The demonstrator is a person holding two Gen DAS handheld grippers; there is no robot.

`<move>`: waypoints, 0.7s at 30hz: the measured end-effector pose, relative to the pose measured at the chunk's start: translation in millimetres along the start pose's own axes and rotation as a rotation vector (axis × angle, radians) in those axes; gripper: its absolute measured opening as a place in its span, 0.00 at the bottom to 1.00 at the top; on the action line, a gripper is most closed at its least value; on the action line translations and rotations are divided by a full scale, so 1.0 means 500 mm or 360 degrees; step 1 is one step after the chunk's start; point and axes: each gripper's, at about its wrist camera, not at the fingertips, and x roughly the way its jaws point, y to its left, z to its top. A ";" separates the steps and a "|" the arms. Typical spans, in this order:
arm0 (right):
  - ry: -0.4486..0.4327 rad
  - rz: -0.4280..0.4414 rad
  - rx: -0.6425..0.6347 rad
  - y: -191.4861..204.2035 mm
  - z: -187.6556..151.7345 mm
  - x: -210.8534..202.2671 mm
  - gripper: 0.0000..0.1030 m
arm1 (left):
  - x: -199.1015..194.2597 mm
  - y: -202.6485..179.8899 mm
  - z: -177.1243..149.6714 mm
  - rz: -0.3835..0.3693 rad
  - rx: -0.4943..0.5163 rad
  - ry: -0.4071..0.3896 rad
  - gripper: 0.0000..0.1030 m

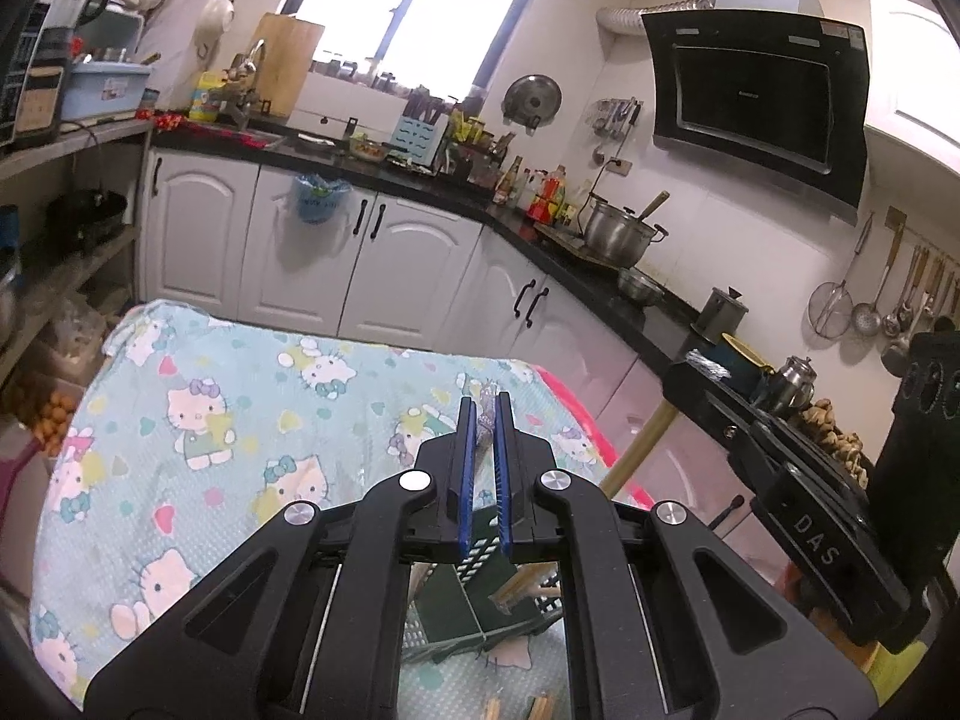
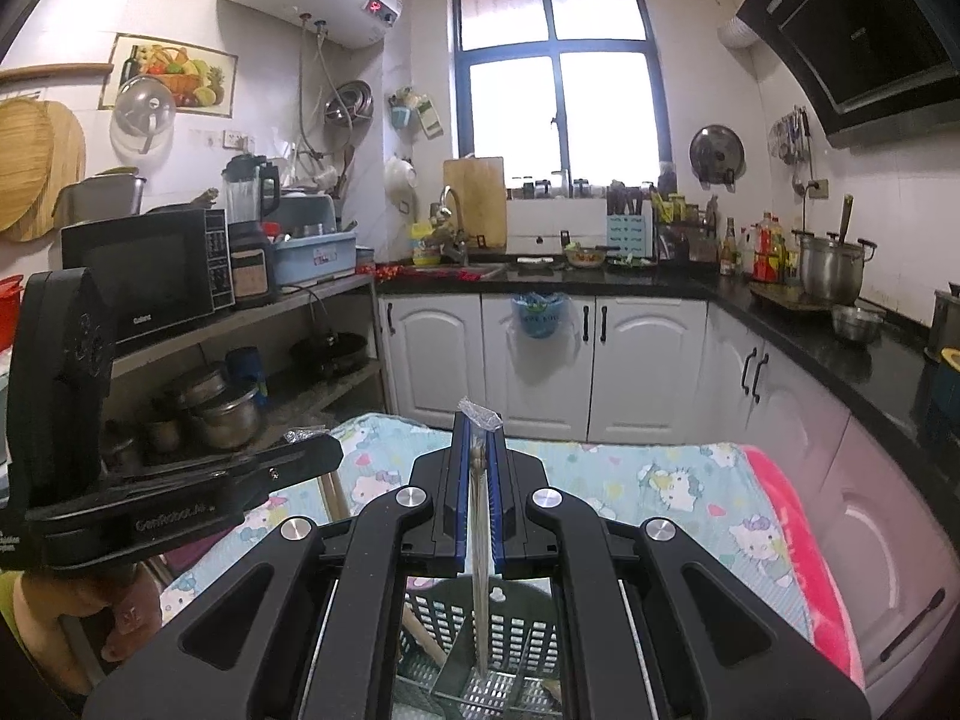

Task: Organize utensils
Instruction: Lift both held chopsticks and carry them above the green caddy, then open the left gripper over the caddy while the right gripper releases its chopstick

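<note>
- Left wrist view: one table (image 1: pixel 252 420), covered by a pale blue cat-print cloth (image 1: pixel 180 480); one pink edge (image 1: pixel 576 414) shows along its right side.
- Cabinets (image 1: pixel 312 252): one run of white doors under one black counter (image 1: pixel 420 180), turning a corner toward the right.
- Range hood (image 1: pixel 762 102): one, black, on the right wall.
- Window (image 2: pixel 564 66): one, dark-framed, four panes counted in the right wrist view.
- Microwave (image 2: pixel 144 270): one, black, on the shelf at left.
- Basket (image 2: pixel 480 642): one, dark green, slotted walls, standing on the table directly under both grippers; wooden pieces lie inside, number cannot be told.
- Pot (image 1: pixel 618 231): one, steel, on the counter, one wooden handle sticking out.
- Left gripper (image 1: pixel 485 414): one, two blue pads pressed together on a wrapped utensil (image 1: pixel 485 438); clear crinkled wrapper shows at the tips, above the basket.
- Right gripper (image 2: pixel 478 438): one, pads pinching a thin wrapped packet (image 2: pixel 478 540); wrapper pokes out above the tips, and the packet hangs down with its lower end inside the basket. What is inside the wrapper cannot be told.
- Wooden stick (image 1: pixel 639 450): one, slanting beneath the right gripper's body in the left wrist view.
- Hanging ladles and strainers (image 1: pixel 870 312): about five on the right wall; exact count unclear.
</note>
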 end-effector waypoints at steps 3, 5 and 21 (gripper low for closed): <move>0.0025 0.0002 0.0016 -0.003 -0.012 0.011 0.06 | 0.006 0.004 -0.013 -0.0008 0.0003 0.0015 0.03; 0.0042 -0.0006 0.0034 -0.004 -0.021 0.019 0.06 | 0.007 0.005 -0.020 -0.0012 0.0008 0.0021 0.03; 0.0102 -0.0091 0.0189 -0.044 -0.049 -0.004 0.45 | -0.055 0.017 -0.046 0.0089 0.0012 0.0003 0.63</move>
